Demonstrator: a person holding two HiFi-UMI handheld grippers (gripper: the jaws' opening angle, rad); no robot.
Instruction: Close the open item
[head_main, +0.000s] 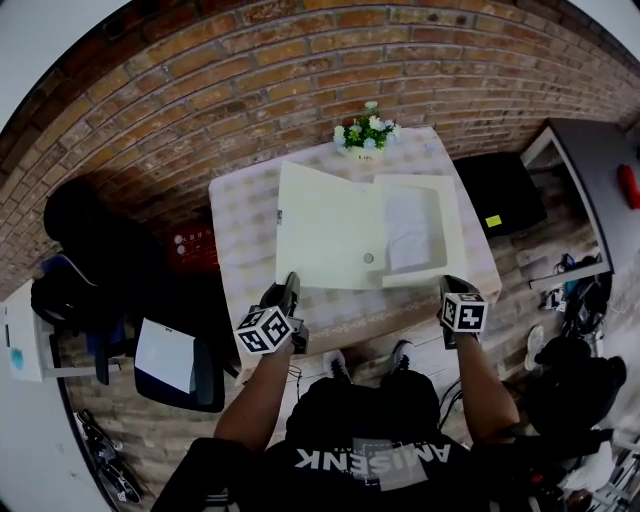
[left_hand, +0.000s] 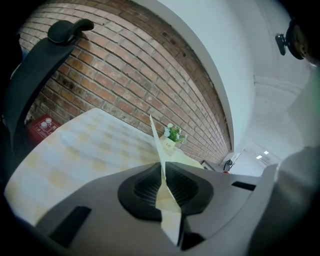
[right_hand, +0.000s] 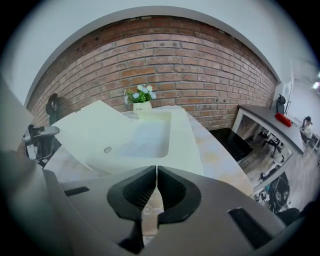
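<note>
Box (head_main: 448, 222) is laid open on the table (head_main: 235, 215), with its tray to the right and its wide lid (head_main: 325, 230) spread out to the left. A sheet of white paper (head_main: 405, 232) is seen inside the tray.

Both forearms are stretched forward from the body to the table's near edge. The left claw (head_main: 288, 288) is set at the lid's near left corner. In the left gripper view the left claw (left_hand: 162, 182) is clenched on the lid's (left_hand: 159, 145) thin edge, which runs between the pads. The right claw (head_main: 452, 287) is held at the tray's near right corner. In the right gripper view its (right_hand: 156, 192) jaws are pressed together on nothing, and the box (right_hand: 150, 135) lies just ahead.

A brick wall (head_main: 250, 70) is seen behind the table. A black chair (head_main: 205, 375) carrying a white sheet stands at the left, and a black case (head_main: 500, 190) lies on the floor at the right. A pot of flowers (head_main: 366, 135) stands at the table's far edge, just behind the box.

Both hands are hidden under the marker cubes in the head view. Whether the right claw touches the tray cannot be told.
</note>
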